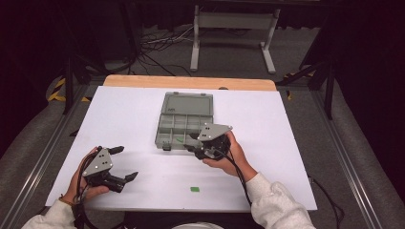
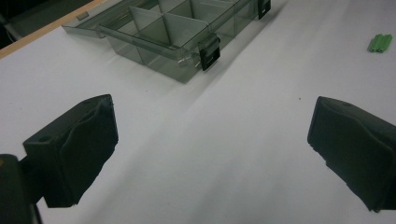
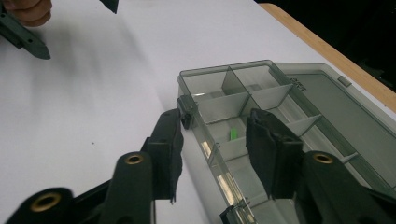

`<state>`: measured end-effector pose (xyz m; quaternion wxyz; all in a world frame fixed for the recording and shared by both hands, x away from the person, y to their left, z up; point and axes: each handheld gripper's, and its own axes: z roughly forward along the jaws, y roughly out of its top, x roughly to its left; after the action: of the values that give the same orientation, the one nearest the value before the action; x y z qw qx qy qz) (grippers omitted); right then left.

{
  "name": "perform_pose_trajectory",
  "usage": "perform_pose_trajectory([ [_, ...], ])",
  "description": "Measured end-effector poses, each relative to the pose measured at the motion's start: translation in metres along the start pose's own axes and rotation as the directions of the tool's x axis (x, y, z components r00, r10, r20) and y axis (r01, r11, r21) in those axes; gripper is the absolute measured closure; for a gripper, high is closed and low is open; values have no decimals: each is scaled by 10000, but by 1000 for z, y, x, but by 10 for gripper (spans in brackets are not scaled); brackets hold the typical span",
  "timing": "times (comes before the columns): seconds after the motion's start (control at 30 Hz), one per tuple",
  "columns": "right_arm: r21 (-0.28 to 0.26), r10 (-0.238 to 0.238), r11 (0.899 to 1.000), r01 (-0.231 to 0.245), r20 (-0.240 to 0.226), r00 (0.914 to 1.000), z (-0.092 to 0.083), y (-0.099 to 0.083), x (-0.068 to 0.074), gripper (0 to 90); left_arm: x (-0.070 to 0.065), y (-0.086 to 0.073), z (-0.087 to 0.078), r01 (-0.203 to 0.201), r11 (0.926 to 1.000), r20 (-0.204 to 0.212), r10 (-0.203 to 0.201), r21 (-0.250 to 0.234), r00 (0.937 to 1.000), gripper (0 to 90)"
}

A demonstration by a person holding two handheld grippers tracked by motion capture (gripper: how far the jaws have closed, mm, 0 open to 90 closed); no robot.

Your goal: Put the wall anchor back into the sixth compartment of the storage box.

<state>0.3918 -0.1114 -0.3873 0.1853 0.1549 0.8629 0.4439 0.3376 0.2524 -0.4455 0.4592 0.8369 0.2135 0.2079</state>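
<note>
Smoky grey plastic makes up the one organiser box [image 1: 184,120] on the white table [image 1: 119,119], lying with its lid [image 1: 187,102] folded flat open on the far side and two black latches on its near wall. There are two small green pieces: one green piece in the box [image 3: 234,134], lying in a compartment by the near wall, and one green piece on the table [image 1: 195,189], well apart from the box near the front edge. Two grippers are in hand. The right gripper [image 3: 215,140] hovers at the box's near right corner with its jaws partly open; one jaw stands outside the box wall, the other over the compartments, nothing gripped between them. The left gripper [image 2: 210,149] hangs over bare table, its jaws spread wide and empty, well clear of the box.
</note>
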Motion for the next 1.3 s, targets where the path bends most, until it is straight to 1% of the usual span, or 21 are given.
perform_pose_trajectory([
  [0.07, 9, -6, 10000, 6, -24, 10000, -2, -1, 1, 499, 0, 0, 0, 27, 10000, 25, -27, -4, 10000, 27],
  [0.1, 0, 1, 10000, -1, -21, 10000, -4, -2, 1, 481, 0, 0, 0, -27, 10000, 25, 27, -5, 10000, 27],
  [0.13, 5, -6, 10000, 6, 8, 10000, -5, -2, 2, 449, 0, 0, 0, -33, 10000, 15, 33, -8, 10000, 27],
  [0.2, 53, 12, 10000, -12, 45, 10000, -6, -3, 2, 416, 0, 0, 0, 44, 10000, 38, -44, -1, 10000, 27],
  [0.33, 102, 5, 9999, -6, 56, 10000, -11, -6, 3, 345, 0, 0, 0, 30, 10000, 98, -31, 49, 9999, 27],
  [0.37, 112, 4, 9999, -5, 88, 10000, -12, -7, 4, 313, -1, 0, 0, 38, 10000, 57, -39, 34, 10000, 27],
  [0.43, 170, 23, 9999, -28, 284, 9996, -14, -9, 4, 237, -1, 0, 1, 11, 10000, 61, -12, 58, 10000, 27],
  [0.47, 197, 73, 9998, -79, 290, 9996, -14, -10, 5, 207, -1, 0, 1, 4, 10000, 60, -4, 57, 10000, 27],
  [0.57, 425, 37, 9991, -61, 569, 9984, -16, -14, 6, 137, -1, 0, 1, -41, 10000, 25, 40, 56, 10000, 27],
  [0.63, 444, -20, 9990, -3, 512, 9987, -17, -17, 6, 134, -1, 0, 0, -73, 10000, 33, 72, 62, 10000, 27],
  [0.7, 507, -24, 9987, -2, 506, 9987, -18, -20, 7, 123, -1, 0, 1, 21, 10000, 51, -22, 39, 10000, 27],
  [0.77, 498, -32, 9988, 6, 514, 9987, -19, -21, 7, 122, -1, 0, 1, -24, 10000, 61, 24, 47, 10000, 27],
  [0.87, 671, -103, 9977, 65, 564, 9984, -20, -27, 9, 116, -2, 0, 1, -3, 10000, 43, 3, 21, 10000, 27],
  [0.9, 706, -50, 9975, 12, 537, 9985, -20, -28, 9, 116, -1, 0, 0, -37, 10000, 15, 36, 37, 10000, 27],
  [0.93, 765, -121, 9970, 81, 524, 9986, -21, -29, 10, 116, -2, 0, 1, -15, 10000, 64, 15, 42, 10000, 27],
  [1.03, 841, -139, 9964, 95, 514, 9986, -21, -32, 12, 116, -1, 0, 1, -50, 10000, 45, 50, 56, 10000, 27],
  [1.07, 951, -189, 9954, 143, 479, 9987, -21, -34, 14, 116, -1, 0, 0, -39, 10000, 23, 39, 43, 10000, 27],
  [1.13, 948, -187, 9954, 143, 456, 9988, -21, -35, 15, 116, -2, 0, 1, 2, 10000, 54, -2, 35, 10000, 27],
  [1.17, 1102, -260, 9937, 215, 404, 9988, -20, -37, 16, 116, -2, 0, 1, 2, 10000, 50, -2, 40, 10000, 27],
  [1.27, 1140, -265, 9932, 216, 413, 9988, -20, -39, 20, 116, -2, 0, 0, -38, 10000, 22, 38, 52, 10000, 27],
  [1.3, 1216, -263, 9923, 228, 273, 9993, -19, -41, 23, 116, -2, 0, 0, -44, 10000, 29, 44, 60, 10000, 27],
])
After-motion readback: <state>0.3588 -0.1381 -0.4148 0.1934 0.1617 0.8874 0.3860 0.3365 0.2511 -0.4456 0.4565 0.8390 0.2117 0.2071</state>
